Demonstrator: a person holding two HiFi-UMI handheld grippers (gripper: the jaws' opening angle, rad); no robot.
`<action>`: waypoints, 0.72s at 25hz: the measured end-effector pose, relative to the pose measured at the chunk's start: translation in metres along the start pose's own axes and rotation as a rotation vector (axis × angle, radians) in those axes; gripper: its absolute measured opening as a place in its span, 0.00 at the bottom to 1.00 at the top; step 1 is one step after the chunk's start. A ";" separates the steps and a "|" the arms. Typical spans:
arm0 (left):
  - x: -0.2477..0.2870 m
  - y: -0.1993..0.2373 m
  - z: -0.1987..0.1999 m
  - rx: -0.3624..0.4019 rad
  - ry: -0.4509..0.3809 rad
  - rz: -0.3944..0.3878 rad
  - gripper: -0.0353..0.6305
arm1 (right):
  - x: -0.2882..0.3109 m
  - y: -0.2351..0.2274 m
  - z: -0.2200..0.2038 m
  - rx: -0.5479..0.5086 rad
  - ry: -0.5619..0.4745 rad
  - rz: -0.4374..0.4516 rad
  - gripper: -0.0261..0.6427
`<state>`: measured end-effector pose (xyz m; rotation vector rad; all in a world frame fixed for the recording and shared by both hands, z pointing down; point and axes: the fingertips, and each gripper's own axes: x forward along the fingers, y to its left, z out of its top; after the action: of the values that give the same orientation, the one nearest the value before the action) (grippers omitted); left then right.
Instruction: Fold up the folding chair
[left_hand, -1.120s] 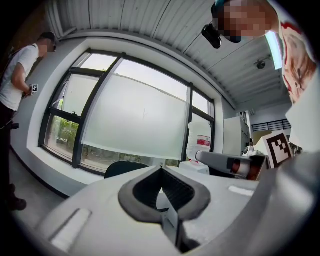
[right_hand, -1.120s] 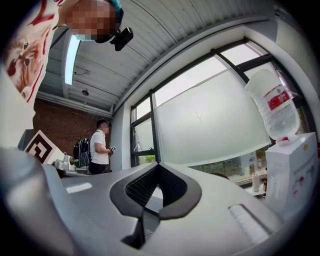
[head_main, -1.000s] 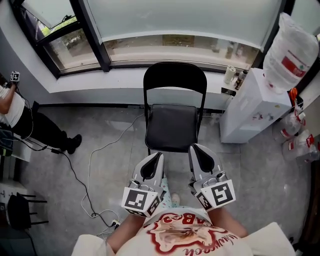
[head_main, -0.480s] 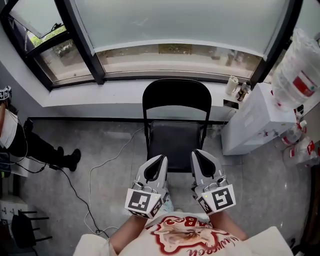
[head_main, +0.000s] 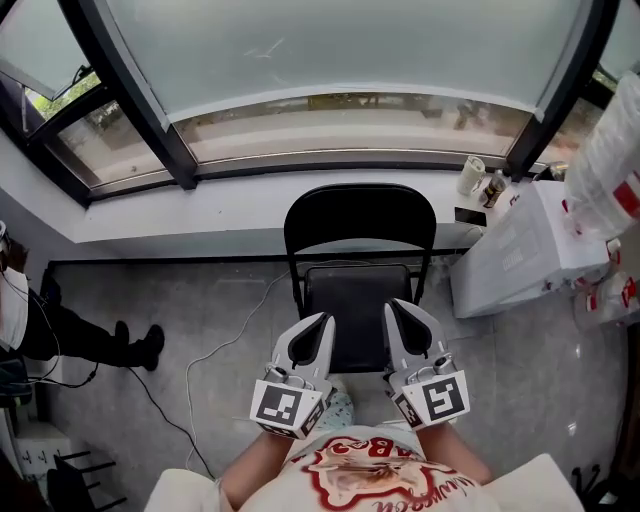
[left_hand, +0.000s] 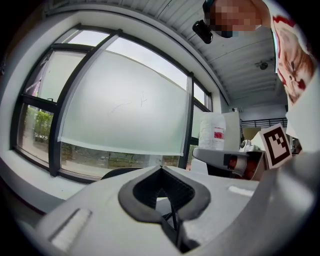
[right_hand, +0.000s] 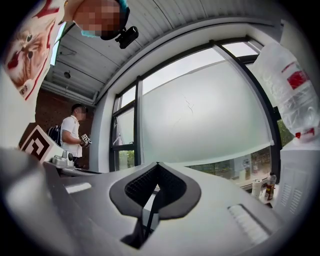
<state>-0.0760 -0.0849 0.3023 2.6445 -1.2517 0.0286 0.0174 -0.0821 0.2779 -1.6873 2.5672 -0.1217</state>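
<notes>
Both tongs got closer to the folding chair (head_main: 360, 215) vs. 1 sec ago. It stands open on the grey floor (head_main: 215, 300), its back to the window sill (head_main: 200, 205). Left gripper (head_main: 322, 322) & right gripper (head_main: 393, 307) hang over the seat's front. Both jaws are pressed together w/ nothing in them. A white water cooler (head_main: 520, 255) is at the right.

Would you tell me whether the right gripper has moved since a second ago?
Yes: the right gripper has advanced toward the folding chair, from the seat's front edge to over the seat.
</notes>
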 end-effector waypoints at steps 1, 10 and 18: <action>0.006 0.004 -0.001 -0.003 0.005 -0.005 0.05 | 0.005 -0.005 -0.005 0.000 0.010 -0.014 0.07; 0.041 0.017 -0.020 -0.032 0.052 0.000 0.05 | 0.027 -0.028 -0.028 0.031 0.065 -0.041 0.07; 0.055 0.018 -0.058 -0.068 0.088 0.018 0.05 | 0.035 -0.033 -0.063 0.028 0.132 0.005 0.07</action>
<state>-0.0502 -0.1263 0.3685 2.5454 -1.2266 0.1028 0.0275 -0.1260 0.3435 -1.7173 2.6486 -0.2763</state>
